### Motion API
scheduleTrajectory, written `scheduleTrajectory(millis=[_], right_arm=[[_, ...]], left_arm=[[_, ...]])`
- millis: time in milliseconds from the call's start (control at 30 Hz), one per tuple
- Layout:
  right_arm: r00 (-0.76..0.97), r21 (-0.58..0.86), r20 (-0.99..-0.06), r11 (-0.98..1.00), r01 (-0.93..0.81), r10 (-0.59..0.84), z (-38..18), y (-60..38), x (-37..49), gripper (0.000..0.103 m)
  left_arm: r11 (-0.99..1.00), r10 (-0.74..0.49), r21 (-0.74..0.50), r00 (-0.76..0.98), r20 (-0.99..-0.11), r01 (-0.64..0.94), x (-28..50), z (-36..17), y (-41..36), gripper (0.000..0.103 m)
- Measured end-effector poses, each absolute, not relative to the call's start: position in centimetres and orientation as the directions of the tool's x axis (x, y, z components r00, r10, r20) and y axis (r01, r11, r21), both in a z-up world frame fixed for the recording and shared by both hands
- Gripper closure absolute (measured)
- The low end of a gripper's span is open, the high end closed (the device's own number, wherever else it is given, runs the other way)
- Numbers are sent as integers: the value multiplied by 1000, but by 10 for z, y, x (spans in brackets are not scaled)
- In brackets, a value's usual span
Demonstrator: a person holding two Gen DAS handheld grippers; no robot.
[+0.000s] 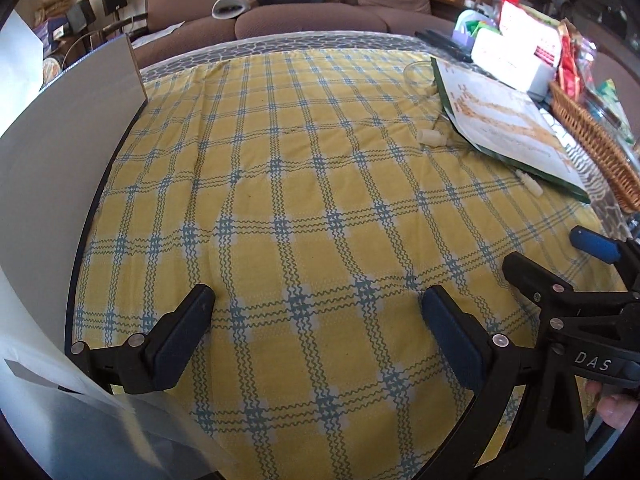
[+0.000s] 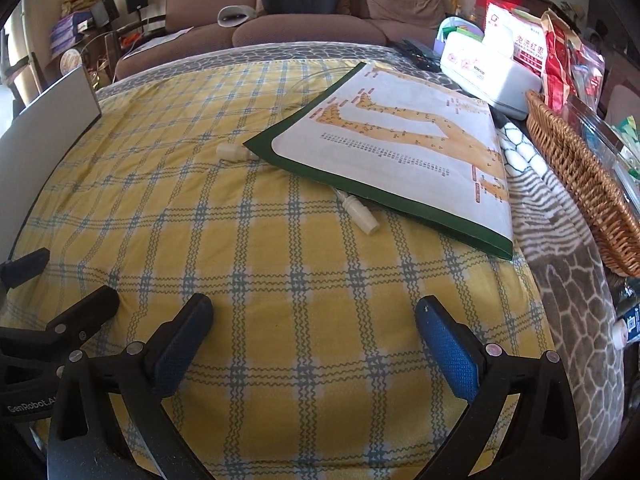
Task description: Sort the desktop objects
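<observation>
Both tools hover low over the yellow checked cloth (image 2: pixel 248 248) that covers the counter (image 2: pixel 568 320), each with its jaws spread wide and nothing between them: the left tool (image 1: pixel 318 304) sits at about 9 o'clock of the right tool (image 2: pixel 314 312), close beside it. The things most likely to need sorting lie toward 1 o'clock from the right tool: a large chart sheet (image 2: pixel 400 148) with a dark green border and printed leg diagrams, lying nearly flat, and two small cream plastic connectors, one (image 2: pixel 234 152) at the sheet's 9 o'clock corner and another (image 2: pixel 362 220) just at its near edge, both seemingly joined to thin clear tubing that runs under the sheet. The sheet looks light, thin and floppy, probably glossy and so a little slippery; a pinch at the near green edge or a corner where it lifts off the cloth seems the best hold, and it will likely sag or slide if taken at one point only, so two tools at separate edges would suit it. The connectors look hard, light and smooth; gripping across the wider barrel is safer than the narrow tip, and the trailing tube may drag on the sheet. A wicker basket (image 2: pixel 580 184) stands at 2 o'clock, and a white tissue box (image 2: pixel 488 76) beyond the sheet.
</observation>
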State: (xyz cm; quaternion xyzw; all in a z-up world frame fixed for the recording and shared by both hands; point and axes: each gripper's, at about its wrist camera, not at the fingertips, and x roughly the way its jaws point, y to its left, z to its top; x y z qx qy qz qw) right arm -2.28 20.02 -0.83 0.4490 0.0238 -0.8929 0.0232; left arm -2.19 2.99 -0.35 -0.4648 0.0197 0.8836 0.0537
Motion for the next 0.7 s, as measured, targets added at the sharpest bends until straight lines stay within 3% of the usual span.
scheduleTrajectory(millis=[700], right_arm=[[-595, -14, -803, -998, 63, -26, -8, 201, -23, 0]], left_arm=[[-993, 79, -17, -563, -823, -114, -22, -3, 30, 0]])
